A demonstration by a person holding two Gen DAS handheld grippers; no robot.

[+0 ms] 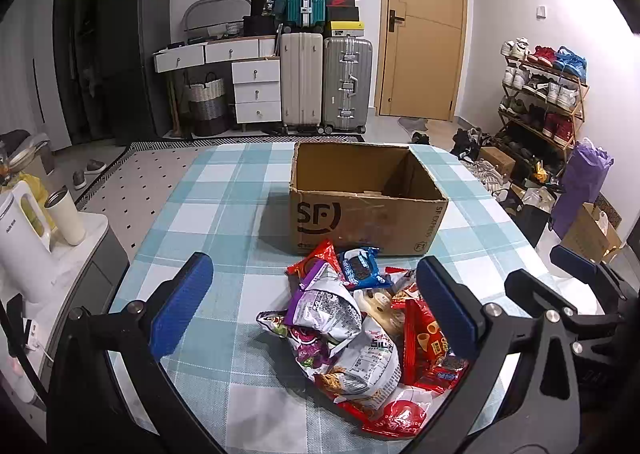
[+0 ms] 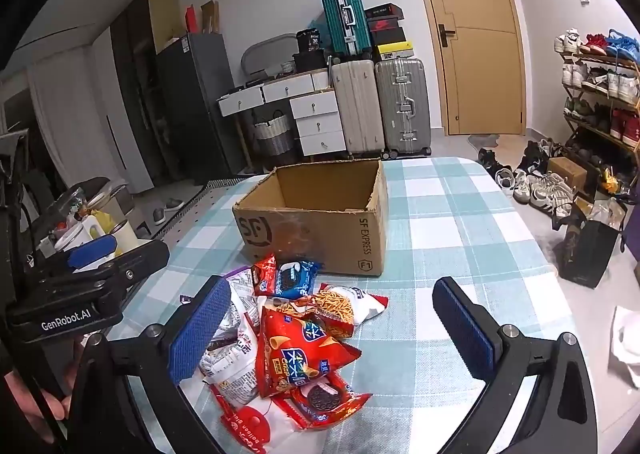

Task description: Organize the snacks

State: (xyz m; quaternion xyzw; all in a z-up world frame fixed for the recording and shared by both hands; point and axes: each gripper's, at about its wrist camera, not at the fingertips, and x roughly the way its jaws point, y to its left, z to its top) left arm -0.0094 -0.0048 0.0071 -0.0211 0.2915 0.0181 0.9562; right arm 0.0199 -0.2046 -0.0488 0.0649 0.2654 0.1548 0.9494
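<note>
A: Snacks [image 1: 360,338] are seen heaped in a loose pile on the checked tablecloth [image 1: 224,190]. Where is the pile placed against each claw?

B: In the left wrist view the pile is found under and between the fingers of the left gripper [image 1: 316,314], closer to its right finger. In the right wrist view it is found beside and behind the left finger of the right gripper [image 2: 332,330], reaching partly into the gap.

A: How are the jaws held?

B: Both pairs are spread fully apart. Nothing is clamped by either, and no packet is seen pressed by a blue pad.

A: Which packets can be told apart?

B: A blue cookie pack [image 1: 362,268] is seen at the far edge of the pile, beyond the left gripper's fingertips. A purple and silver bag [image 1: 326,306] lies between those fingers, printed back upward. A red chip bag [image 2: 300,354] is seen just right of the right gripper's left finger, and a red cookie pack [image 2: 324,400] lies nearer the camera than it.

A: And the box?

B: A cardboard box [image 1: 360,198] is set open beyond both claws, just past the pile, touching or nearly touching the farthest packets. No packet is seen in the part of its inside that shows.
</note>
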